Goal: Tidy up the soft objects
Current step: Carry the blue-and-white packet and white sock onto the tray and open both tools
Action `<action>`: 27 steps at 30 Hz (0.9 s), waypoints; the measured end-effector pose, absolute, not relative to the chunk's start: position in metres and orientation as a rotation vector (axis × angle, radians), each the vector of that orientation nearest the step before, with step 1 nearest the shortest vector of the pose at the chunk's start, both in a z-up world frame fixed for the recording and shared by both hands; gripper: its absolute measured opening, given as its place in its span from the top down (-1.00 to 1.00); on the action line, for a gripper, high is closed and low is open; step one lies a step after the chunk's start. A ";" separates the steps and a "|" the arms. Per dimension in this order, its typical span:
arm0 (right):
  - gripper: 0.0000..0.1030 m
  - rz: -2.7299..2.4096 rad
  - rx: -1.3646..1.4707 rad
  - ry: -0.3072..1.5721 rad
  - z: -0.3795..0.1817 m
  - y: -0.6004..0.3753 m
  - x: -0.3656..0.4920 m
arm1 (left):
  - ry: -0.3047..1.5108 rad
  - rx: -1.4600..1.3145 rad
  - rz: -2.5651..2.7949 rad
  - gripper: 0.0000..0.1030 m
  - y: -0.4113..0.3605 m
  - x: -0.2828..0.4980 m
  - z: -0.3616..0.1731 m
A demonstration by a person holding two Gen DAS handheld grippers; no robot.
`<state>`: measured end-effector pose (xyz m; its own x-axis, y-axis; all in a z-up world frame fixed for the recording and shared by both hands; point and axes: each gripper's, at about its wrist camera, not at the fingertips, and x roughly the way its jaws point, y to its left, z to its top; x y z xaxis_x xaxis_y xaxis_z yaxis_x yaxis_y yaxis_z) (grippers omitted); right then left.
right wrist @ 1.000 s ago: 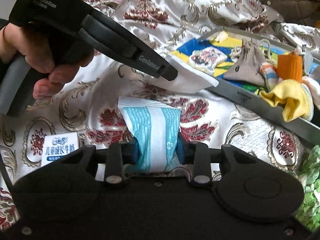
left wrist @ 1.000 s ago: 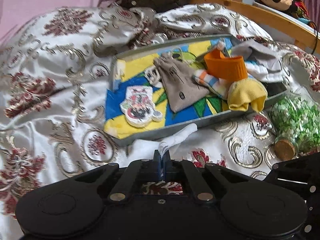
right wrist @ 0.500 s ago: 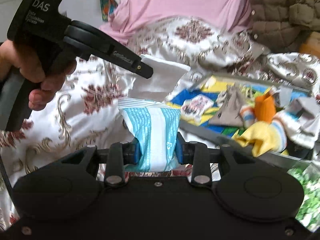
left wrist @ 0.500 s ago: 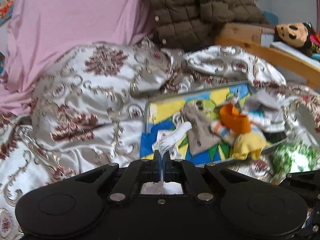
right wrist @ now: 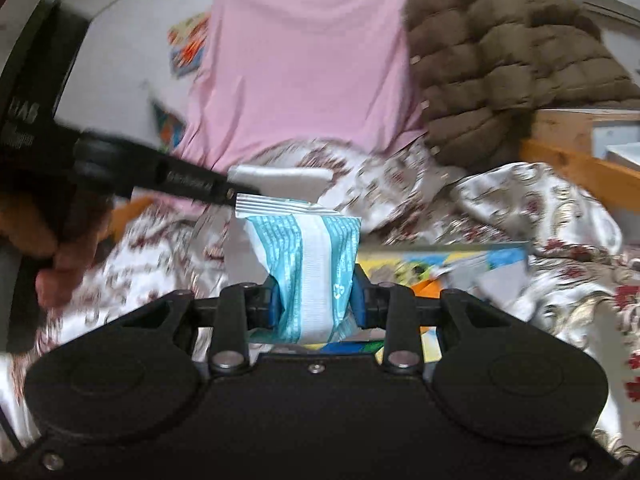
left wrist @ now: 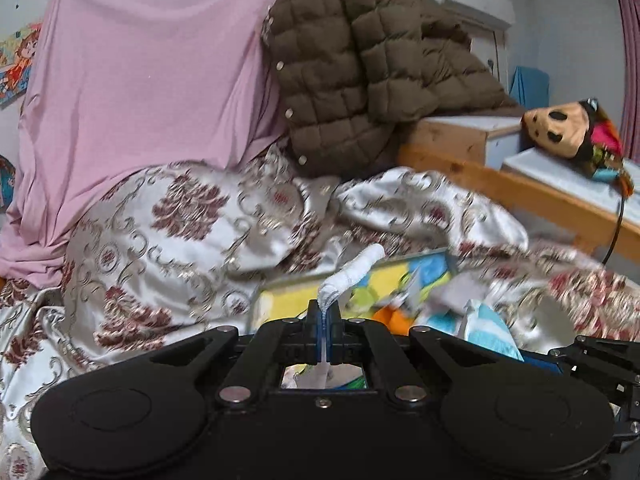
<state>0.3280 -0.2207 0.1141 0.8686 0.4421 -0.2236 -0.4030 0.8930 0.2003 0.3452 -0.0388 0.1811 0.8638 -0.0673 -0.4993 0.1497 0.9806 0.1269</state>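
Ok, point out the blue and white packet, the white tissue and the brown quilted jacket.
blue and white packet (right wrist: 316, 276), right wrist view, on its white centre stripe.
white tissue (left wrist: 354, 270), left wrist view, on the rolled part above the gripper.
brown quilted jacket (left wrist: 360, 60), left wrist view, on its quilted front.

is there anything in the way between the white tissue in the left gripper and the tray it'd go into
Nothing visible blocks it. The left gripper is shut on the white tissue, held up in the air with the tray just beyond and below it. The blue wipes pack, clamped in the right gripper, sits off to the side, not in the path.
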 end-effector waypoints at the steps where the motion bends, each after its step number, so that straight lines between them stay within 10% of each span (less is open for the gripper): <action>1: 0.52 0.431 0.169 0.260 0.117 -0.230 0.331 | 0.508 0.161 -0.112 0.99 -0.047 0.347 0.181; 27: 0.52 0.305 0.534 0.274 0.051 -0.322 0.477 | 0.475 0.019 0.030 0.99 -0.112 0.465 0.087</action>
<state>0.4774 -0.3221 0.0515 0.9189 0.3533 -0.1753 -0.2125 0.8179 0.5347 0.4651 -0.1117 0.0870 0.8891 0.0334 -0.4566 -0.0247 0.9994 0.0249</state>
